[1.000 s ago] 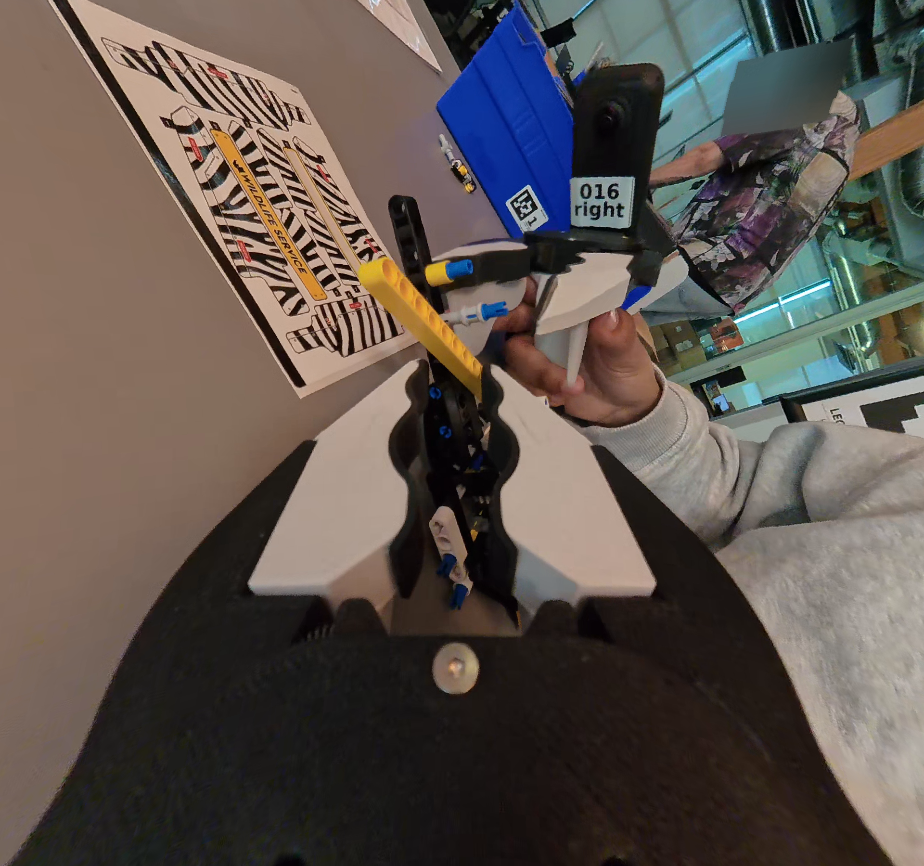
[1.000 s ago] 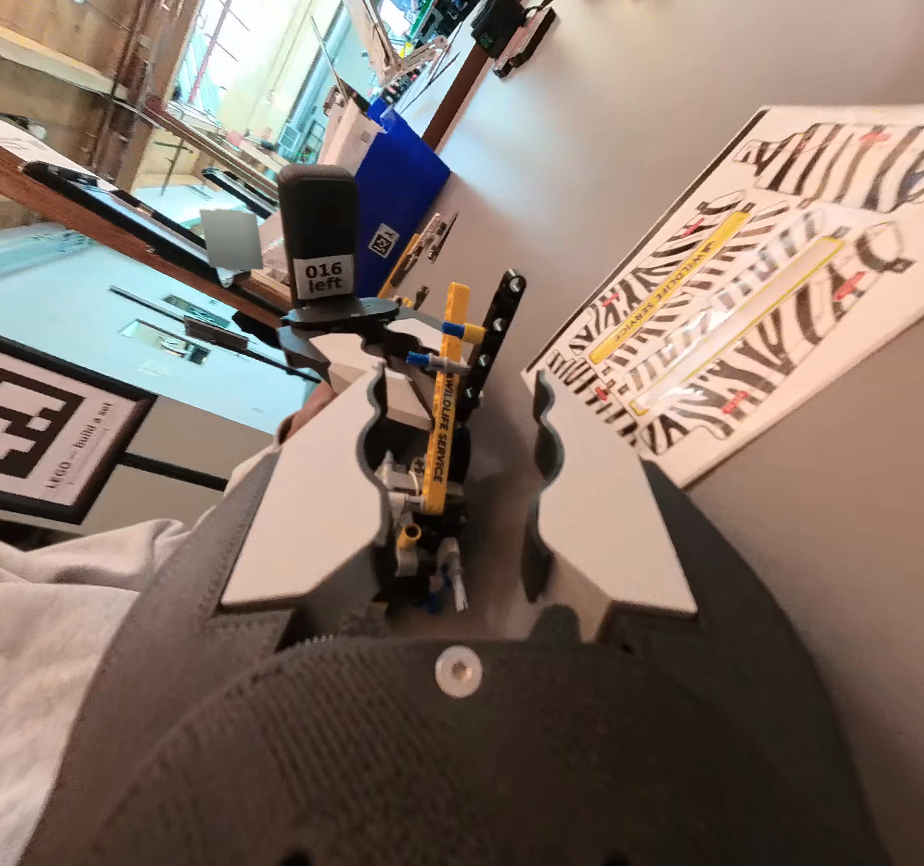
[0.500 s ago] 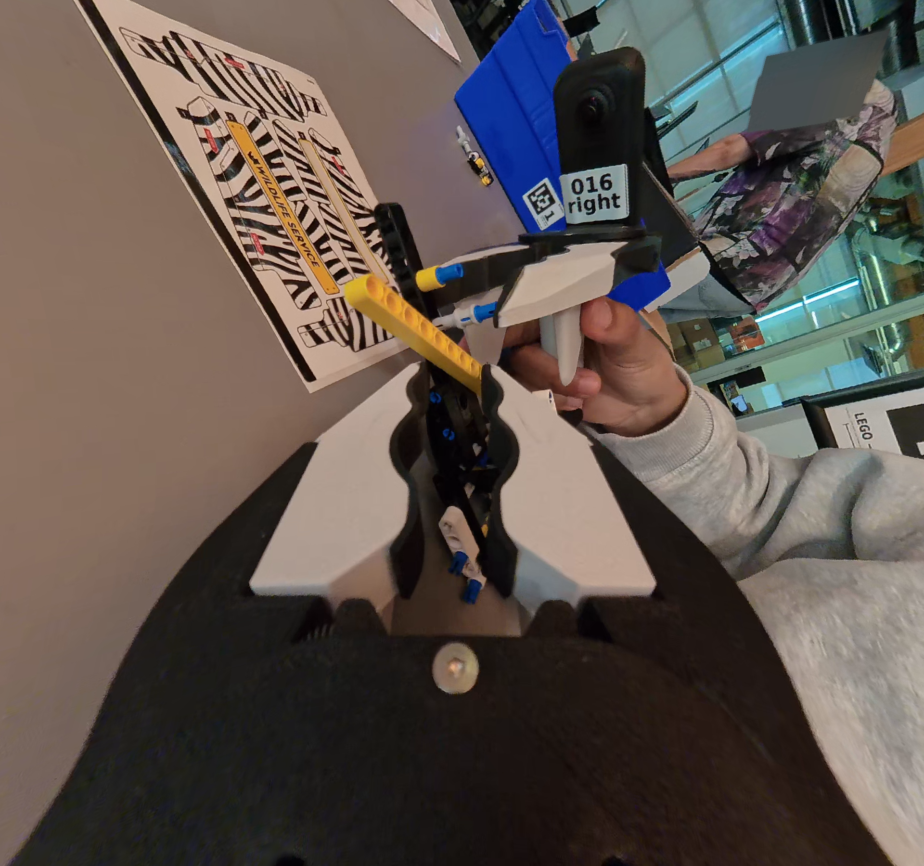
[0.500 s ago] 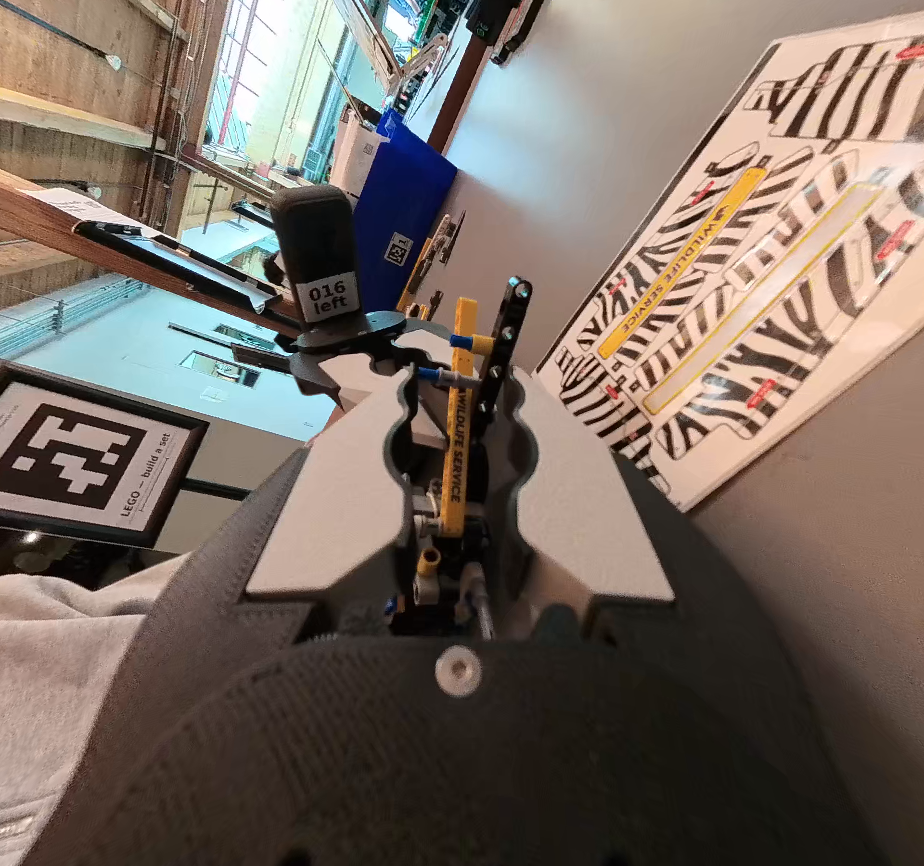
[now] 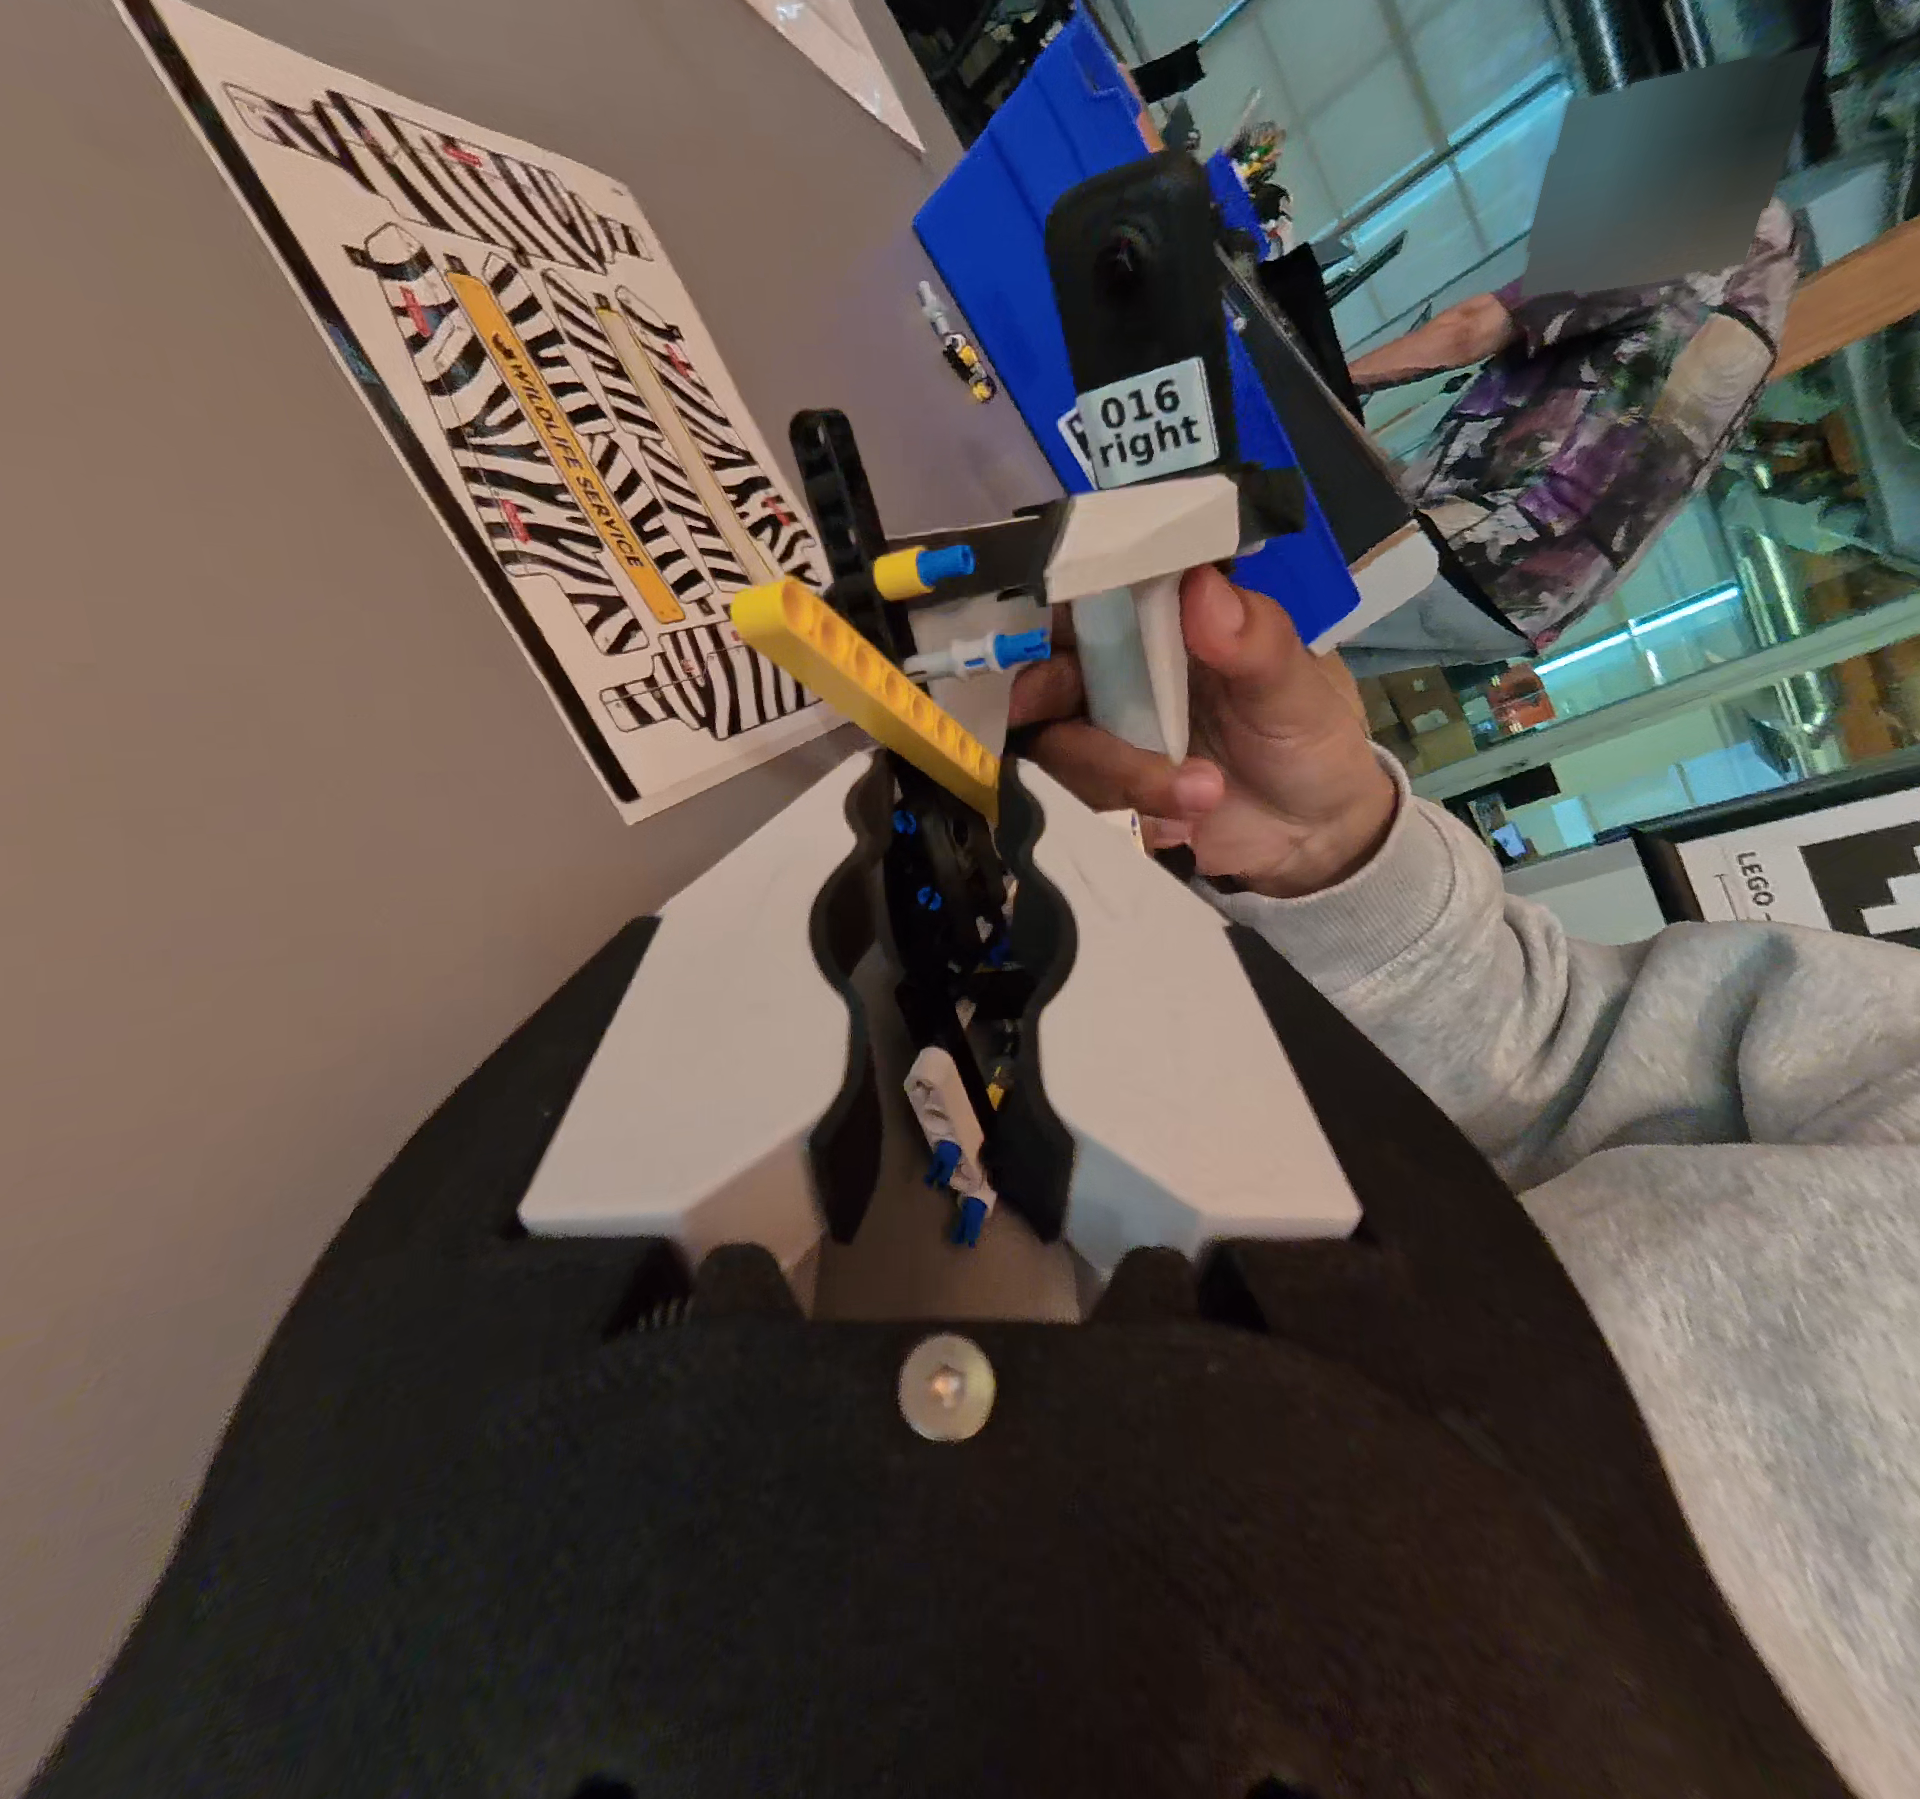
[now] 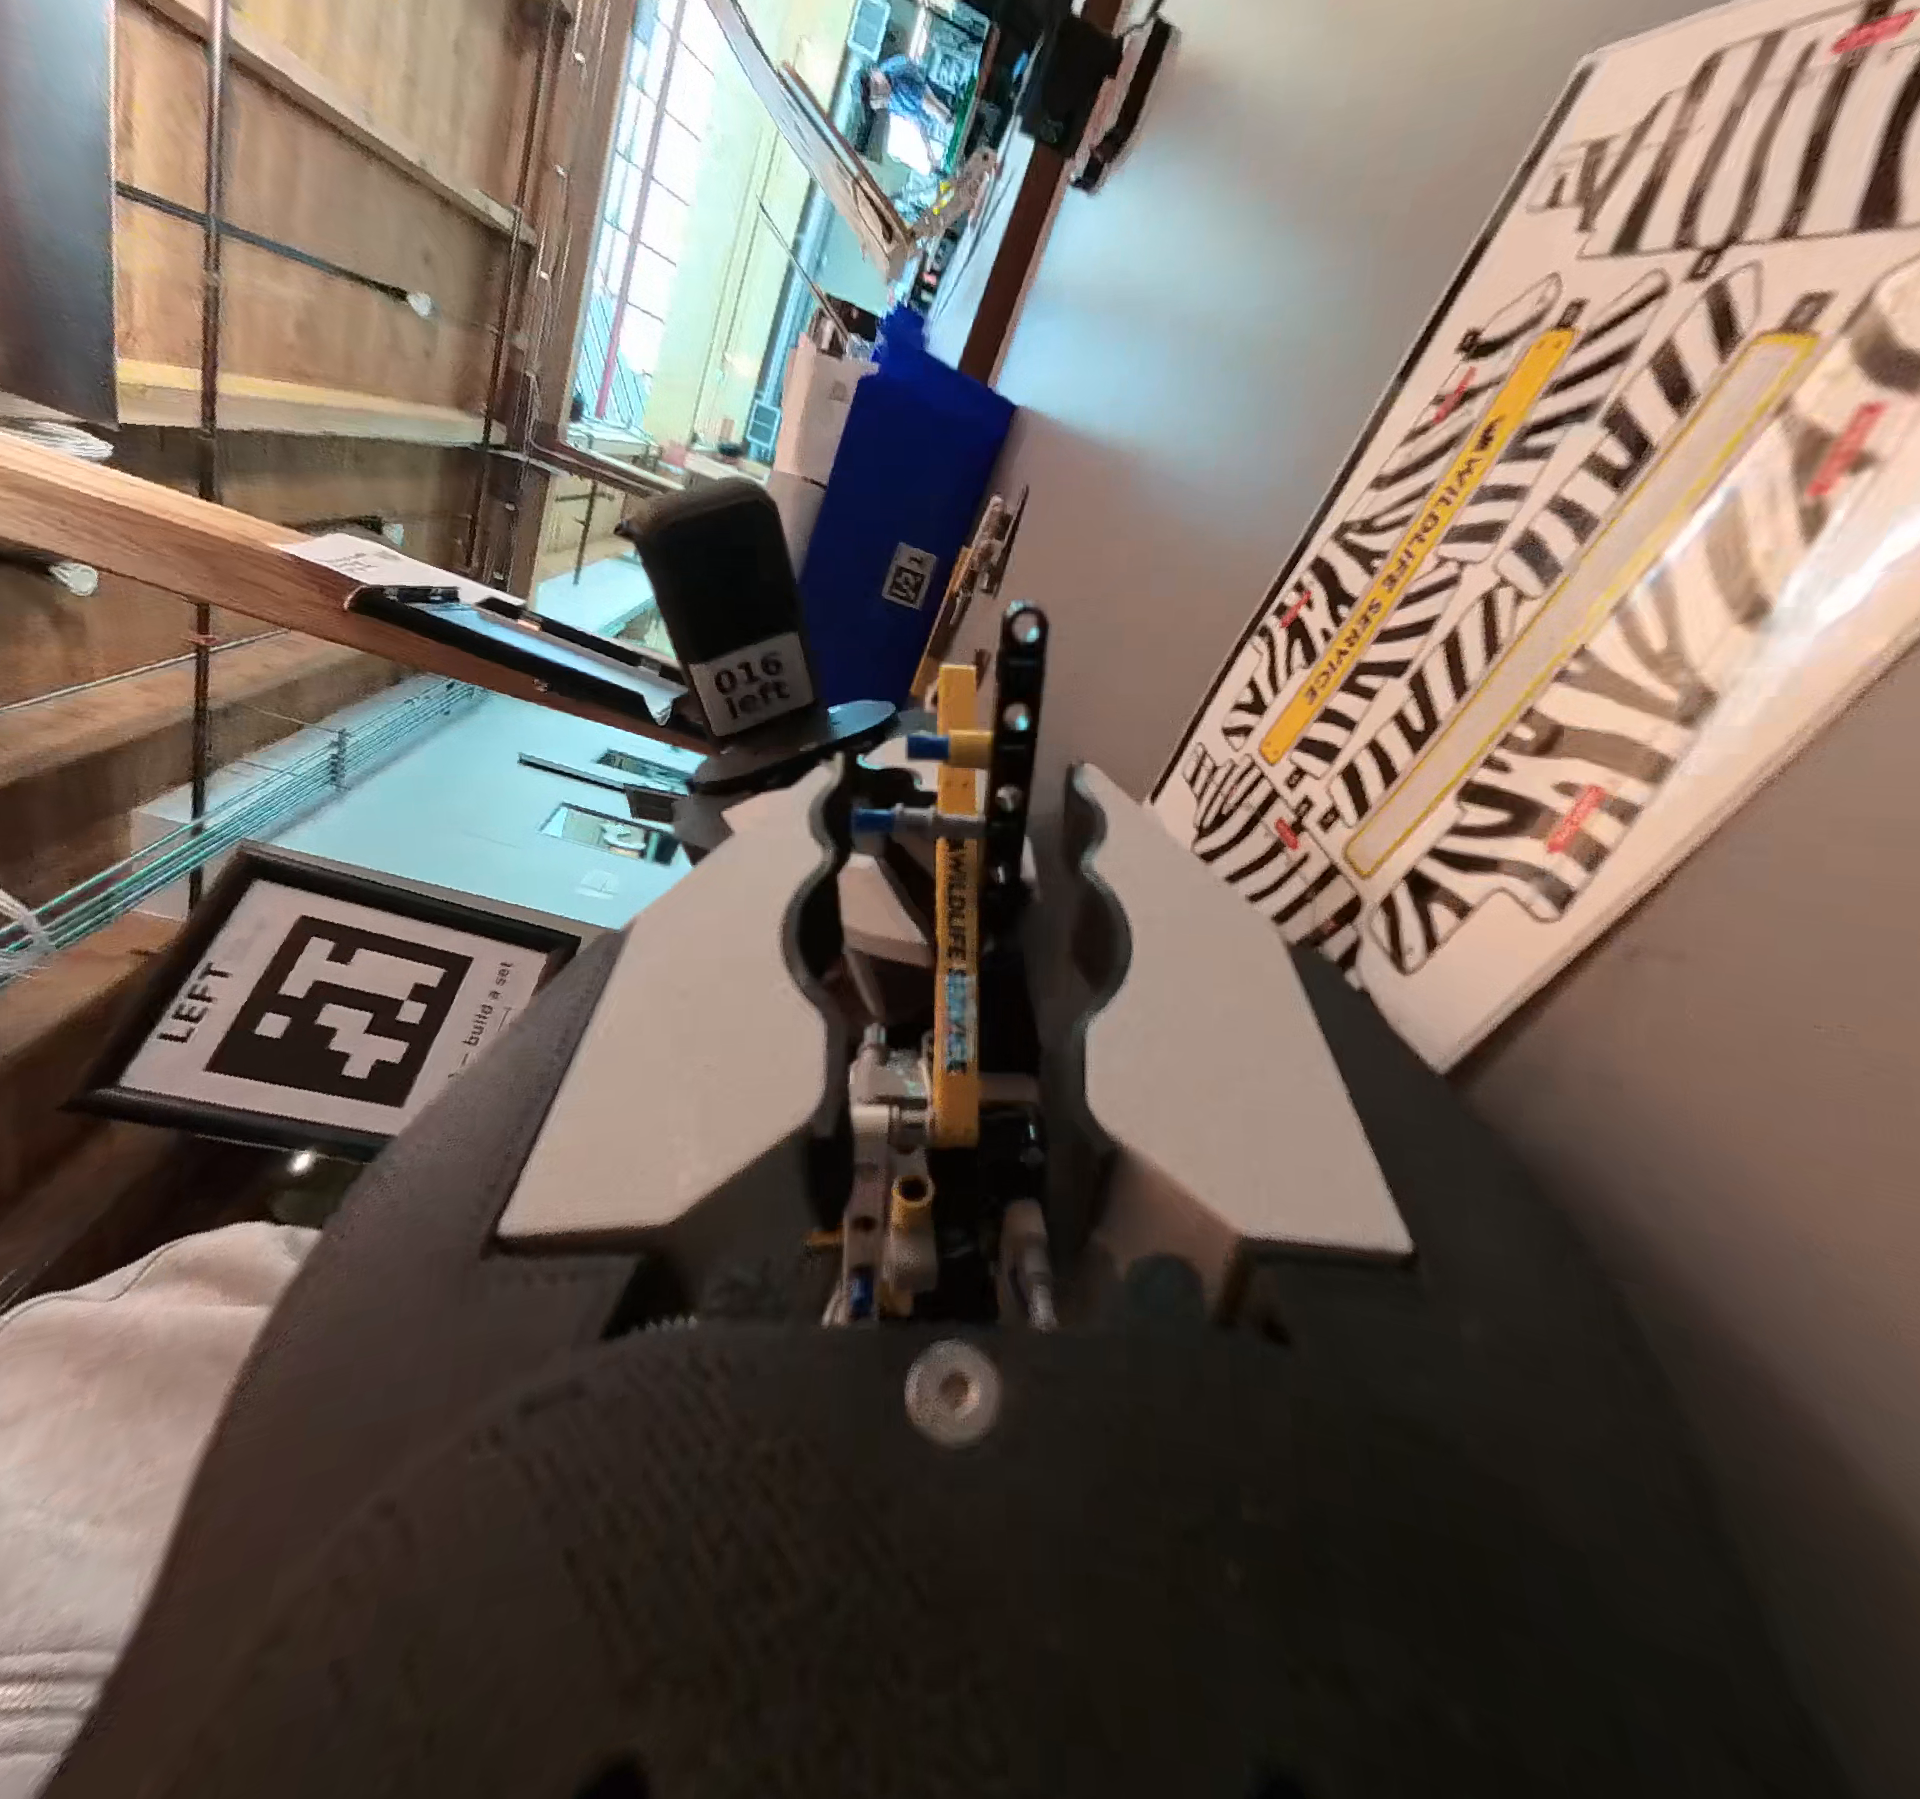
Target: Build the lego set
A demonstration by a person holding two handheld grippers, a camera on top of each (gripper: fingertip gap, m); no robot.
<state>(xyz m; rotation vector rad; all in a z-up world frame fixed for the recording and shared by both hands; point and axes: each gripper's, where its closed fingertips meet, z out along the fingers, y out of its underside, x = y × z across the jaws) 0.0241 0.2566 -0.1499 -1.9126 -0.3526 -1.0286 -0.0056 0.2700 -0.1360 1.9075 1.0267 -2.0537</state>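
A lego assembly of black beams [image 5: 836,492], a yellow beam [image 5: 862,679] and blue-tipped pins [image 5: 940,565] is held in the air between both grippers. My left gripper [image 5: 940,783] is shut on its lower black part. My right gripper [image 6: 945,793] is shut on the same assembly from the opposite side, around the yellow beam [image 6: 956,918] and the black beam [image 6: 1018,710]. The hand [image 5: 1247,762] holding the right gripper shows in the left wrist view. The middle of the assembly is hidden between the fingers.
A zebra-striped sticker sheet [image 5: 540,419] lies on the grey table [image 5: 208,814]; it also shows in the right wrist view [image 6: 1558,554]. A blue bin [image 5: 1039,295] stands farther off with a few loose pieces [image 5: 961,357] beside it. A framed marker sign [image 6: 322,1011] stands at the left. The grippers are tip to tip, or close to it.
My right gripper was open around the assembly one second ago and has shut on it. Both grippers have shifted slightly; the left has kept its hold.
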